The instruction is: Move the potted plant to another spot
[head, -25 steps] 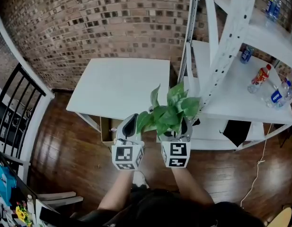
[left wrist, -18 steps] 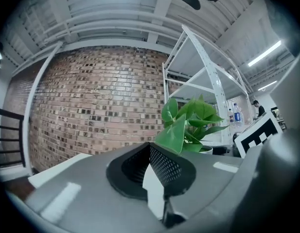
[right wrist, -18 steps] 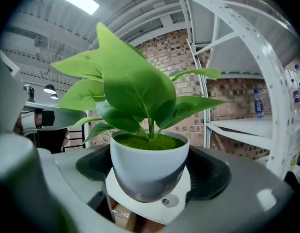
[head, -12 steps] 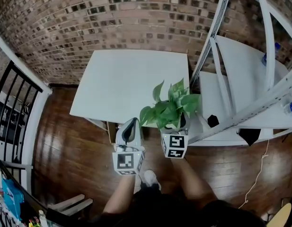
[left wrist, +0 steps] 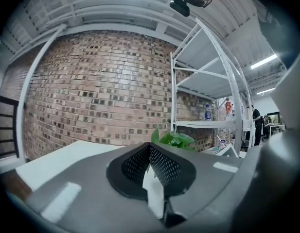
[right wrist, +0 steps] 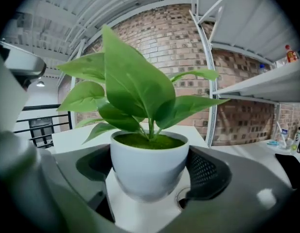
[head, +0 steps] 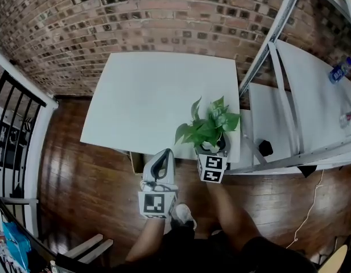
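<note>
From above, leaves hid most of the pot of the potted plant, and the right gripper hid the rest. Over the left gripper only leaf tips showed. The rack ran off the top and right edges. A dark thing on its low shelf was too small to name, and the labels on the bottles were too small to read.

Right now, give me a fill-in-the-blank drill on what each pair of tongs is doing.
The right tongs grip the potted plant by its ___ pot.
The left tongs are shut and hold ___.
The white table stands against a ___ wall.
Missing words: white; nothing; brick.
</note>
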{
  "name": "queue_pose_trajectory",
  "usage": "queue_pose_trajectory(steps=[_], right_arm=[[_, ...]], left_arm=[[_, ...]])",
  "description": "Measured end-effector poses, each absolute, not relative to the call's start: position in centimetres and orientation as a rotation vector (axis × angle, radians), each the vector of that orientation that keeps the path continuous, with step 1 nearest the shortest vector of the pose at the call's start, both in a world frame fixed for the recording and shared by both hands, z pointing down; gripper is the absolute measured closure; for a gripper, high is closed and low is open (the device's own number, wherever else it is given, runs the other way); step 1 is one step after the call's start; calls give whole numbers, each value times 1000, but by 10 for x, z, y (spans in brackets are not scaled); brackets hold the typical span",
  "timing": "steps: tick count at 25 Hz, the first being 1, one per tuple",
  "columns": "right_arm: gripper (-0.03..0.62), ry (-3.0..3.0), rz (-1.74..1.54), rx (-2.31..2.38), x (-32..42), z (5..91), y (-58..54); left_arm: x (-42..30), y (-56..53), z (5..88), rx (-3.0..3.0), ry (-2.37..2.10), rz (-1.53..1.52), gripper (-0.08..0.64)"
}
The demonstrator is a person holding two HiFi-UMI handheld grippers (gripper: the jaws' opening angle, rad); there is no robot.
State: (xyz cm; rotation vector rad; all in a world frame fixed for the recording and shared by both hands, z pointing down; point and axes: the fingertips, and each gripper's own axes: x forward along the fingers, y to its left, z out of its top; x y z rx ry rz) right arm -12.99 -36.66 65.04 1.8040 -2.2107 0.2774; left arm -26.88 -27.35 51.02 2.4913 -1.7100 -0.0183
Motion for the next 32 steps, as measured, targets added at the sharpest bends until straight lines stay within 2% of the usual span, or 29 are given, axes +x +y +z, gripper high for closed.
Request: queue_pose_trajectory(steps=[13, 24, 28, 30, 32], right_arm=[[127, -2147, 281, 1780, -135, 694, -383], [126, -2147, 281, 1775, -136, 696, -379], [94, -2135, 315, 1780, -129, 697, -365], [94, -2122, 327, 1777, -124, 695, -346], [123, -2133, 316, 1737, -125, 684, -322]], left_arm=[[-269, -285, 513, 2531, -1686, -18, 548], [-264, -280, 519, 2520, -1668, -4, 548], [-261, -275, 517, 2525, -1670, 9, 548], [-258, -272, 517, 2523, -1656, 21, 548], [-257, -267, 517, 2497, -1644, 34, 548]])
